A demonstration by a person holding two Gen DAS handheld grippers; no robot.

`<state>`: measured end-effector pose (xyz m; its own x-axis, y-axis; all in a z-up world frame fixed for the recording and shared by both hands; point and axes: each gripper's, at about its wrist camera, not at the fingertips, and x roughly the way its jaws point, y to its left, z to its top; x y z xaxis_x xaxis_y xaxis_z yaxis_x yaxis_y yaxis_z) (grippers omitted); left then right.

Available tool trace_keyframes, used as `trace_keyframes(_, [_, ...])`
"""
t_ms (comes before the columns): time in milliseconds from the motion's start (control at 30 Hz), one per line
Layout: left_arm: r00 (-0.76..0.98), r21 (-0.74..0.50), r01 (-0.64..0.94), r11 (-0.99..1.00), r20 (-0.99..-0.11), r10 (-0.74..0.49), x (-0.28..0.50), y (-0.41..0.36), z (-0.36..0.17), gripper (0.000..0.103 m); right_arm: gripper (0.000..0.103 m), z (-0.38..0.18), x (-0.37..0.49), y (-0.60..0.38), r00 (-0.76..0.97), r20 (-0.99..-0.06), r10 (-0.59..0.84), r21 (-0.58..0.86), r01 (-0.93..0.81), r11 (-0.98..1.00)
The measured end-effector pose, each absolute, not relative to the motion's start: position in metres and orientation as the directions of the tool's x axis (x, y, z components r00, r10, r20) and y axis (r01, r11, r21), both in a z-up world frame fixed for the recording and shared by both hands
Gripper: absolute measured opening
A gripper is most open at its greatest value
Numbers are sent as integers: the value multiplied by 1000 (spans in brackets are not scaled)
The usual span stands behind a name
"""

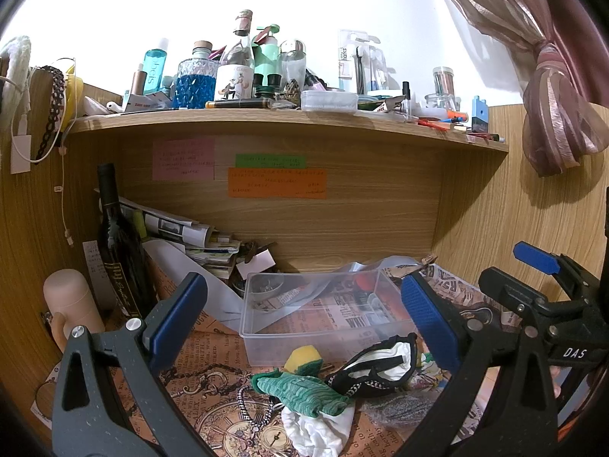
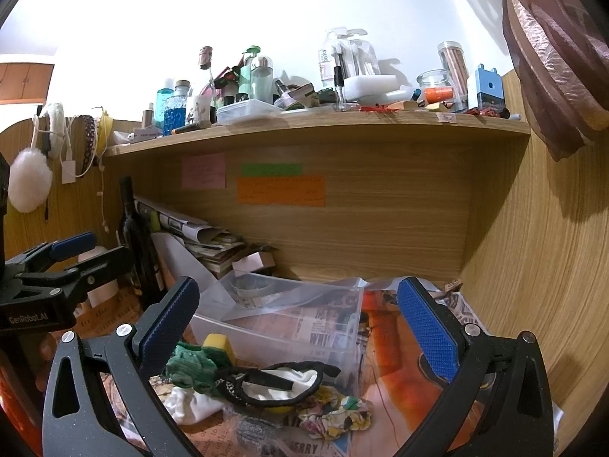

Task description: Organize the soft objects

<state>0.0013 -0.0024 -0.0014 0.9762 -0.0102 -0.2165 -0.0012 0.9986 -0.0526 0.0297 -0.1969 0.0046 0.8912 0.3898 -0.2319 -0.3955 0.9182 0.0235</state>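
A pile of soft things lies on the paper-covered desk in front of a clear plastic box (image 1: 323, 316) (image 2: 289, 327). It holds a green-and-white sock (image 1: 304, 392) (image 2: 188, 371), a yellow sponge (image 1: 302, 358) (image 2: 219, 344), a black-edged white cloth item (image 1: 380, 371) (image 2: 278, 381) and a floral scrunchie (image 2: 335, 415). My left gripper (image 1: 300, 316) is open and empty above the pile. My right gripper (image 2: 300, 327) is open and empty above the pile too. It also shows at the right of the left wrist view (image 1: 533, 266), and the left gripper shows at the left of the right wrist view (image 2: 72, 255).
A dark wine bottle (image 1: 118, 243) (image 2: 139, 236) and a stack of papers (image 1: 190, 236) stand at the back left. A pink cylinder (image 1: 70, 304) stands left. A shelf (image 1: 289, 122) (image 2: 316, 129) overhead carries many bottles and jars. Wooden walls enclose the desk.
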Motion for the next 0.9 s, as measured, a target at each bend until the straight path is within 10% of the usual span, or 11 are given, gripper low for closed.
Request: trace_keyframes(900, [947, -75, 22, 997, -319, -45, 17, 3, -18, 103, 103, -4, 37, -198, 889, -261, 377, 19, -385, 923])
